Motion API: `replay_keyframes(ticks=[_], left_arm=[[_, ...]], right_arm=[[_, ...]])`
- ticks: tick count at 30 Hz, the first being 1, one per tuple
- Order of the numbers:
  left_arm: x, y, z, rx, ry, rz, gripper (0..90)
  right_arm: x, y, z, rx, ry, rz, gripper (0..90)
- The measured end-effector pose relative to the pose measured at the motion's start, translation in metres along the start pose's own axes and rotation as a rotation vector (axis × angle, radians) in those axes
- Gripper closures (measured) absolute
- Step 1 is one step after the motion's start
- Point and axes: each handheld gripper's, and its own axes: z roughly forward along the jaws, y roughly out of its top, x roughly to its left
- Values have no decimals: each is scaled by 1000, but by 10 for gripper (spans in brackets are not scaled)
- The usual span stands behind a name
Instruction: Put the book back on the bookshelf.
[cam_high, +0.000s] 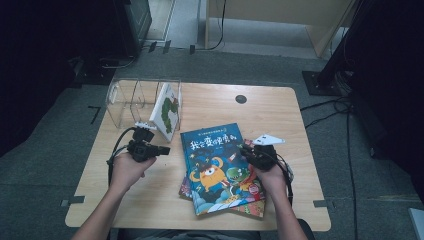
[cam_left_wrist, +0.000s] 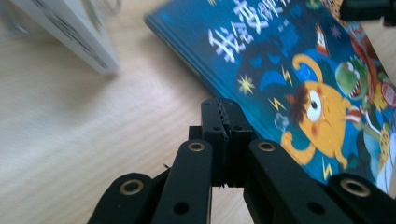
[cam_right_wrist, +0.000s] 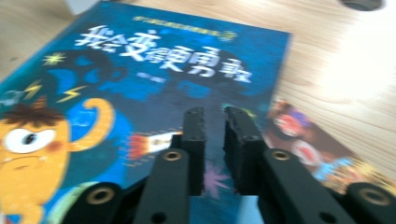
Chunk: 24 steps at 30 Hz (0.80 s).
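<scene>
A blue book (cam_high: 218, 167) bears an orange monster, green dinosaur and white lettering on pale wood.

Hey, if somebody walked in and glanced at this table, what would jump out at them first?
Probably the bright blue picture book with its orange monster, lying on top of another book near the table's front edge. The right hand-held gripper hovers over its right side, jaws nearly closed with nothing between them. Farther back left, a white book leans in a clear rack.
</scene>
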Motion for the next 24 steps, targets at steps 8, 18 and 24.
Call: replay_keyframes(ticks=[8,18,24], left_arm=[[-10,-18,13,-19,-35,27,900],[-33,-32,24,-3,-67,70,900],[-47,-38,36,36,-75,104,900]], right_arm=[[-18,-7,2,35,-61,61,851],[-15,-6,9,43,-56,48,900],[-16,-7,11,43,-55,56,900]])
